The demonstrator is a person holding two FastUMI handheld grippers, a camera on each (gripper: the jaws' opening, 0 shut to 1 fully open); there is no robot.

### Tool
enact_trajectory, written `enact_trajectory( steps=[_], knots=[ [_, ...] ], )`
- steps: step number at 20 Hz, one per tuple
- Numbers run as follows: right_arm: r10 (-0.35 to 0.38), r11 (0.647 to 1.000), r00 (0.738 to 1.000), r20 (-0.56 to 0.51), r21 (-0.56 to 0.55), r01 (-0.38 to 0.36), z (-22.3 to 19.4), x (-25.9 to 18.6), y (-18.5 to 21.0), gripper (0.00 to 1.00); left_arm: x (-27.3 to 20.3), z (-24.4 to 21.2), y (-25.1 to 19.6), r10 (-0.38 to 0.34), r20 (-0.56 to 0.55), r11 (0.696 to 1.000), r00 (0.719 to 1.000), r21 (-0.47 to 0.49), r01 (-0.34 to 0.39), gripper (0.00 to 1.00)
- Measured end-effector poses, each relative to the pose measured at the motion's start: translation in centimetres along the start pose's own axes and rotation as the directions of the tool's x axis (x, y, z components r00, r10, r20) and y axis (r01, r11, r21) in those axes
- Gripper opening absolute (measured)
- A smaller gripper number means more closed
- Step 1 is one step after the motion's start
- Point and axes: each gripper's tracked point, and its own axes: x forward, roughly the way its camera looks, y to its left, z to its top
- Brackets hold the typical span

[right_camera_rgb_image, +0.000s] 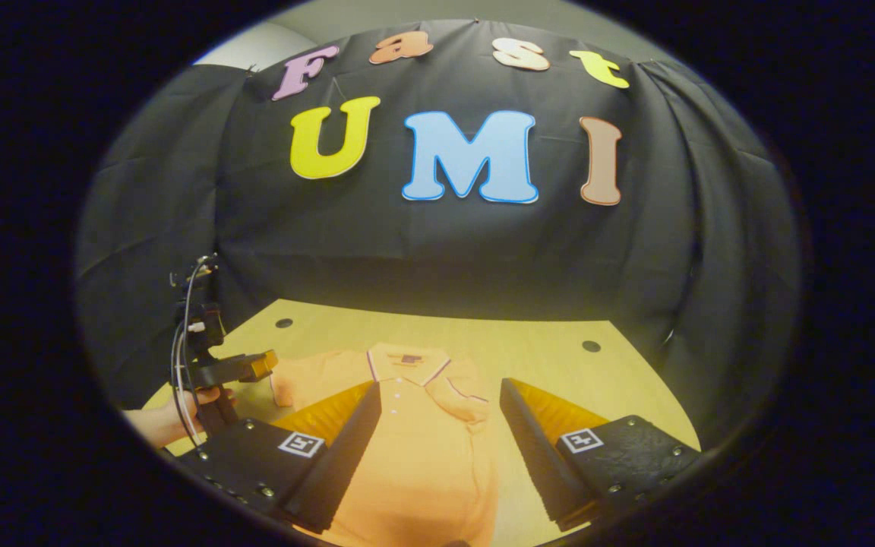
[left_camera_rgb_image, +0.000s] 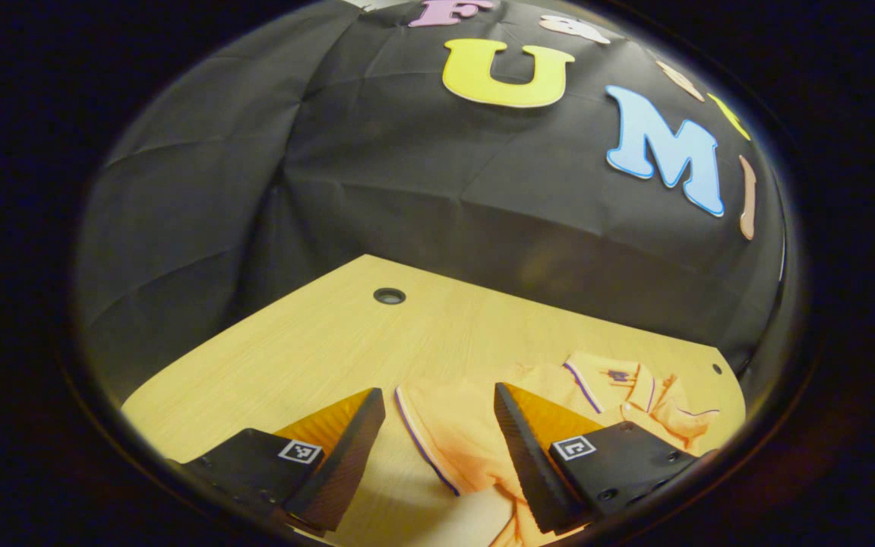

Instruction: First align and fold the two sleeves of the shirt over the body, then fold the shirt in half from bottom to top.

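Left gripper view: left gripper (left_camera_rgb_image: 437,444) is wide open and holds nothing above the shirt (left_camera_rgb_image: 468,441) sleeve on the table (left_camera_rgb_image: 293,357).

Right gripper view: right gripper (right_camera_rgb_image: 437,441) is wide open and empty. The shirt's long axis runs near to far, collar far.

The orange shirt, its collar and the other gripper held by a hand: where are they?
orange shirt (right_camera_rgb_image: 422,456): right gripper view, on its chest.
collar (right_camera_rgb_image: 407,362): right gripper view, at its middle.
left gripper (right_camera_rgb_image: 261,365): right gripper view, at its fingertips.

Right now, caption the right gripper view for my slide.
Open right gripper above an orange shirt lying flat on the table.
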Motion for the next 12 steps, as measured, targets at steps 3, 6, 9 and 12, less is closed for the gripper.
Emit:
enact_trajectory(
  steps=[3,6,9,12],
  knots=[
    [0.002,1.000,1.000,-0.003,0.004,-0.002,-0.2,-0.9,-0.4,0.97,2.2,-2.5,0.4,0.024,-0.062,1.000,0.998,0.002,-0.024,0.94],
    [0.000,1.000,1.000,-0.027,-0.011,0.000,-1.2,-1.2,-0.8,0.97,3.5,-4.7,1.1,0.051,-0.131,0.998,0.990,-0.016,-0.053,0.95],
    [0.017,1.000,0.999,-0.040,0.004,-0.017,-1.7,-1.5,-0.4,0.94,4.3,-4.6,0.6,0.053,-0.128,0.999,0.990,0.010,-0.052,0.94],
    [0.031,0.999,0.997,-0.068,0.029,-0.029,-2.8,-1.6,-0.2,0.98,4.8,-5.0,-0.1,0.055,-0.146,0.997,0.988,0.062,-0.046,0.93]
  ],
)
